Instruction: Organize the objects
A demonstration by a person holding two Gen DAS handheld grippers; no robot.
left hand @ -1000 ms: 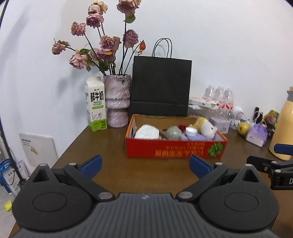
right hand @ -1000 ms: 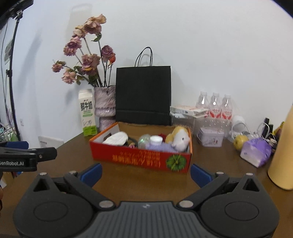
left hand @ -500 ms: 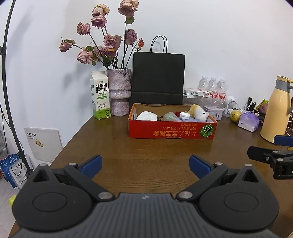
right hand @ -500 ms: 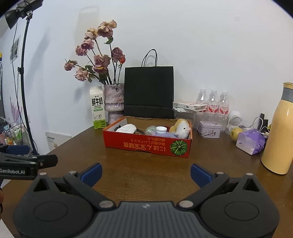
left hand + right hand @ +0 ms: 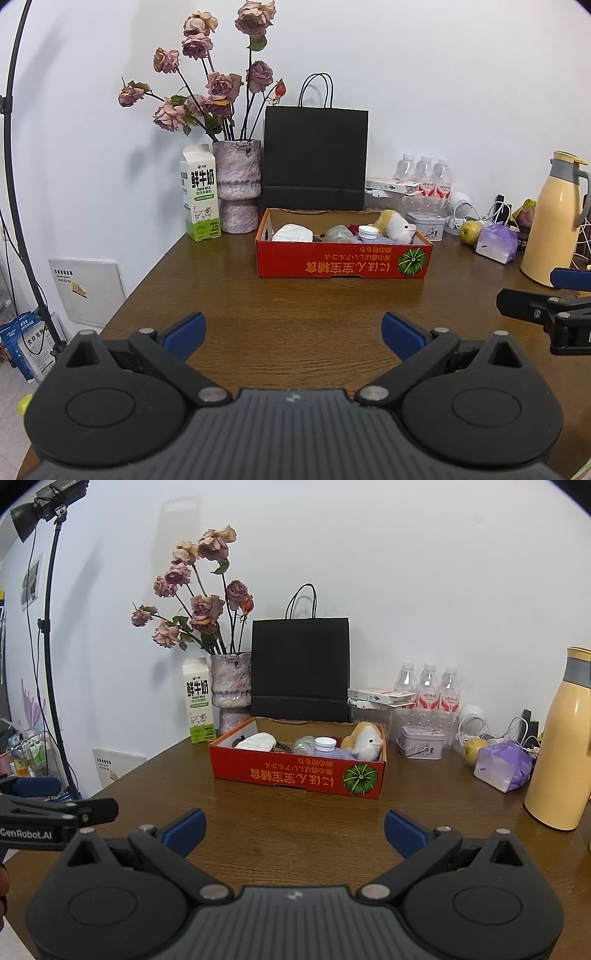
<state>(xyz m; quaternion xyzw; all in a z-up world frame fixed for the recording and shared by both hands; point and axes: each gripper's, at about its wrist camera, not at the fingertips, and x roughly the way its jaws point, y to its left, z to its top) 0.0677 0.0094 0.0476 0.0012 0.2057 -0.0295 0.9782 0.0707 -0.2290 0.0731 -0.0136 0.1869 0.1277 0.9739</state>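
Both claws empty and spread wide. Left gripper (image 5: 293, 332) and right gripper (image 5: 294, 829) sit low in their frames over bare wooden table (image 5: 314, 306), well apart from everything.

Red cardboard box (image 5: 343, 258) sits centre frame and holds the task's items: white cloth bundle (image 5: 292, 233) at its left end, a greenish clear ball (image 5: 338, 232), white-capped bottle (image 5: 368, 232), plush toy (image 5: 395, 227) at its right end.

Items look already collected, so my read is sorting is done or paused.

Milk carton (image 5: 199, 192), vase of dried roses (image 5: 238, 184) and black paper bag (image 5: 316, 158) line the wall behind. Yellow thermos (image 5: 554, 218) is at the right edge of the frame.
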